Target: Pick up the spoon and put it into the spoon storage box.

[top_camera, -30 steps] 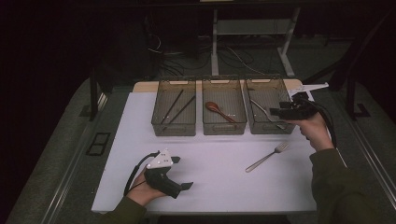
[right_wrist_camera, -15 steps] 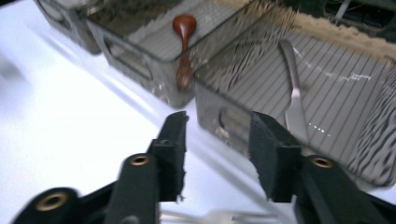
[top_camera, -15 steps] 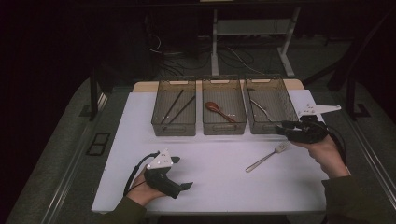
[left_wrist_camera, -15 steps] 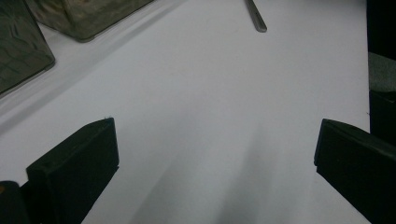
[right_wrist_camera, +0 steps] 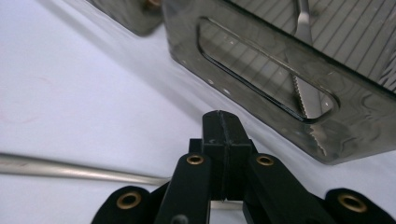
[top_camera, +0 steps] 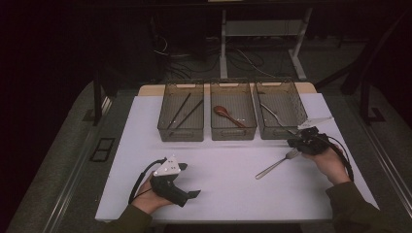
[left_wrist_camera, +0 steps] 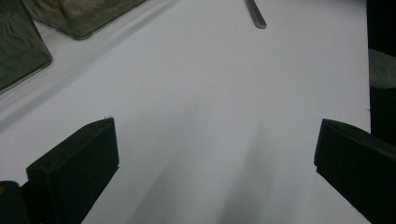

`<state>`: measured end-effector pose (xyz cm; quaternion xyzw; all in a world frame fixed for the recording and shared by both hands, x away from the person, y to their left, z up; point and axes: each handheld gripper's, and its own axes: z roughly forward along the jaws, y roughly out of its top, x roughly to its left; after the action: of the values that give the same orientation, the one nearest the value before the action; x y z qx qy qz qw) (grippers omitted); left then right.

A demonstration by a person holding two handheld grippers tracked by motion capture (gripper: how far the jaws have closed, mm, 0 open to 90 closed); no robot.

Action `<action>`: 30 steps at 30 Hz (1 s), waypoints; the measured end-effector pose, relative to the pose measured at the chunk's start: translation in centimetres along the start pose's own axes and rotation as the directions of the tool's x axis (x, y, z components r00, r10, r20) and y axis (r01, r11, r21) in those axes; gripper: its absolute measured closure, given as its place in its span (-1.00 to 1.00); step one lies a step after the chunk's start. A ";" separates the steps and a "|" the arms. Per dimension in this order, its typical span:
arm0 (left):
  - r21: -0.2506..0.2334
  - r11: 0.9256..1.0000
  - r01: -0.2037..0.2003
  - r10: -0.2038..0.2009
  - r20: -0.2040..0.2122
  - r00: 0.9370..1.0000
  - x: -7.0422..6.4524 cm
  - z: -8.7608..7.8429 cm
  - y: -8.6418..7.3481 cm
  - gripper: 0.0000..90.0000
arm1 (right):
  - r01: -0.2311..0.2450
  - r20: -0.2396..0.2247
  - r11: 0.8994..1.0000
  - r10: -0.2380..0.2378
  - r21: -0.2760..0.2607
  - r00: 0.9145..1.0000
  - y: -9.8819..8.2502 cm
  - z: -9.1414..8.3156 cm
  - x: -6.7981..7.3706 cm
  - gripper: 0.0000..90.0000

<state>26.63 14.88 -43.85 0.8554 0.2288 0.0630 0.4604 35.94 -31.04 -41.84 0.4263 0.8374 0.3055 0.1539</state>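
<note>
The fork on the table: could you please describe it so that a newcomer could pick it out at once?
On the white table, look in front of the rightmost of the three dark bins. The fork lies slanted on the bare surface, its head at the right gripper. It is the one utensil outside the bins.

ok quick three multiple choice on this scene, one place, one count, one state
1. Where is the fork?
A. in the middle bin
B. on the white table, at the right gripper
C. between the left gripper's jaws

2. How many bins stand in the row?
A. two
B. three
C. five

3. How do the left gripper's jaws stand?
A. wide apart, nothing between
B. shut on a spoon
C. shut on the fork

Key: B, it lies on the bare sheet; B, three side by side; A, bare table shows between them.
</note>
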 end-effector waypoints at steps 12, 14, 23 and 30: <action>0.005 1.000 -0.002 0.002 0.003 1.000 0.1 0.0 0.0 -1.00 | 0.006 0.068 0.996 -0.013 0.094 0.998 0.0 1.8 -0.5 1.00; 0.005 1.000 -0.001 0.001 0.003 1.000 0.0 0.0 0.0 -1.00 | -0.001 0.070 0.995 -0.006 0.100 0.998 -0.2 1.8 -0.6 1.00; 0.002 1.000 0.001 -0.001 0.003 1.000 0.0 0.0 0.0 -1.00 | 0.025 0.079 0.988 -0.038 0.155 0.996 -0.7 1.4 -0.5 1.00; -0.001 1.000 0.002 -0.002 0.002 1.000 0.0 0.0 0.0 -1.00 | 0.002 0.063 0.986 -0.013 0.166 0.998 -1.9 0.1 -0.9 1.00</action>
<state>26.58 14.91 -43.84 0.8551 0.2290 0.0618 0.4610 35.30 -32.59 -43.14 0.4441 0.8562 0.2202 0.1457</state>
